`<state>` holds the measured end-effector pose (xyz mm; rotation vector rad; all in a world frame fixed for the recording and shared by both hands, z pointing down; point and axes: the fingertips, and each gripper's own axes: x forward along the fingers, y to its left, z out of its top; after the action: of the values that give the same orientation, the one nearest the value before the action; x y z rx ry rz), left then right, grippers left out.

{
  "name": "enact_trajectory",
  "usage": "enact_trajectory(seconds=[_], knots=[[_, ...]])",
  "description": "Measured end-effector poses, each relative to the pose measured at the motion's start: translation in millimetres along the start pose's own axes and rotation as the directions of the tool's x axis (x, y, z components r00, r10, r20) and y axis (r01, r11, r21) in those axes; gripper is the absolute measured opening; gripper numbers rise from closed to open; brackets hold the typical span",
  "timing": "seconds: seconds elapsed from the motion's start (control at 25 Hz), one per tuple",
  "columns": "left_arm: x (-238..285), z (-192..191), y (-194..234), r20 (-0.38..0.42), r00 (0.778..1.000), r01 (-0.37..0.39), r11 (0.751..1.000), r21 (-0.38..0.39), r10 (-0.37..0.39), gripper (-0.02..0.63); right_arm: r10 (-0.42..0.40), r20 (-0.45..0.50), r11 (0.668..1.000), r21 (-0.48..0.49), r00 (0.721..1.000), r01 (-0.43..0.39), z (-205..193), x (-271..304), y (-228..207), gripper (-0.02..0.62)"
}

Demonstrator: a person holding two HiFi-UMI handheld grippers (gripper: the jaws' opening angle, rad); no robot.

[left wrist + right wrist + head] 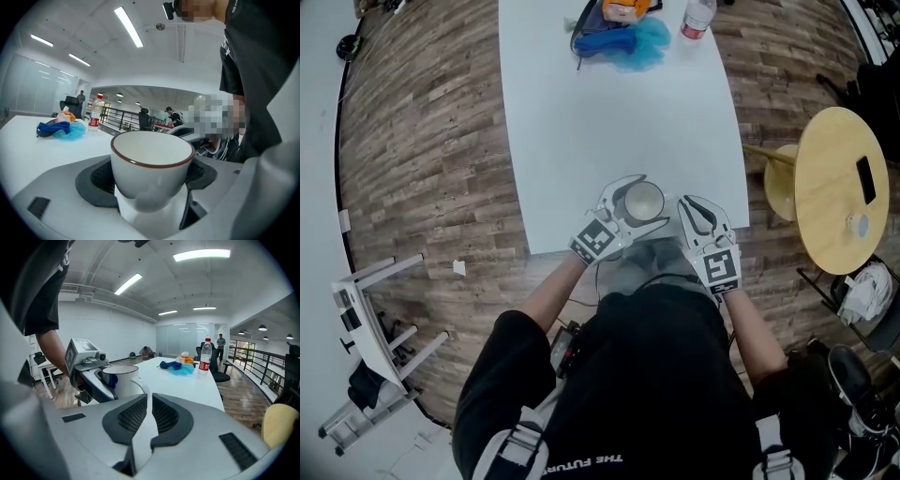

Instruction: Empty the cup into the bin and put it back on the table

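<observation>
One long white table (pixel 581 122) is standing on a wood-plank floor (pixel 422 141) and taking up the middle of the head view. One person in a black shirt (pixel 656 375) is standing at its near end, holding two grippers out over the edge. To the right, one round wooden table (pixel 830 178) is carrying one dark phone (pixel 865 180) and one small pale round item (pixel 858 225), with one wooden stool (pixel 780 178) showing partly beneath it. One white rack (pixel 366 337) is lying on the floor to the left.

The left gripper (pixel 637 204) is clasping the single cup (pixel 152 161), a white one with a dark red rim: its two dark pads are pressing on either side of the bowl. The cup is sitting upright, just inside the table's near edge; I cannot tell whether its base is touching the tabletop. The right gripper (pixel 149 404) is hovering just beside the cup with its jaws drawn together, nothing between them.

At the far end of the table, well apart from the cup, one clear bottle (pixel 697 19) with a red label is standing beside one blue bundle (pixel 623 42) and one orange thing (pixel 623 9).
</observation>
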<state>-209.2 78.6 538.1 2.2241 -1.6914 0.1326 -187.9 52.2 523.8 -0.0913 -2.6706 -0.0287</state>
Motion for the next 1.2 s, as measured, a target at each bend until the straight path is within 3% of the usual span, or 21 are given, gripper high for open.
enact_trajectory(seconds=[0.12, 0.32, 0.6, 0.76, 1.0, 1.2], knots=[[-6, 19, -4, 0.021, 1.000, 0.002, 1.000, -0.012, -0.002, 0.395, -0.003, 0.037, 1.000, -0.006, 0.999, 0.003, 14, -7, 2, 0.027], [-11, 46, -13, 0.032, 0.999, 0.018, 1.000, -0.020, -0.017, 0.394, -0.013, 0.099, 1.000, 0.006, 0.995, 0.012, 31, -22, 10, 0.099], [-19, 69, -39, 0.031, 0.997, 0.071, 0.997, 0.028, -0.072, 0.395, -0.083, 0.151, 0.997, 0.015, 0.985, 0.082, 46, -35, 12, 0.100], [-22, 73, -47, 0.010, 0.993, 0.119, 0.991, 0.056, -0.120, 0.394, -0.132, 0.228, 0.991, 0.010, 0.965, 0.133, 67, -44, 14, 0.100], [-31, 76, -50, 0.024, 0.992, 0.122, 0.992, 0.031, -0.122, 0.395, -0.161, 0.188, 0.987, -0.001, 0.969, 0.164, 78, -40, 18, 0.063], [-33, 87, -58, 0.054, 0.987, 0.149, 0.987, 0.054, -0.152, 0.396, -0.165, 0.234, 0.982, 0.131, 0.958, 0.137, 81, -51, 17, 0.058]])
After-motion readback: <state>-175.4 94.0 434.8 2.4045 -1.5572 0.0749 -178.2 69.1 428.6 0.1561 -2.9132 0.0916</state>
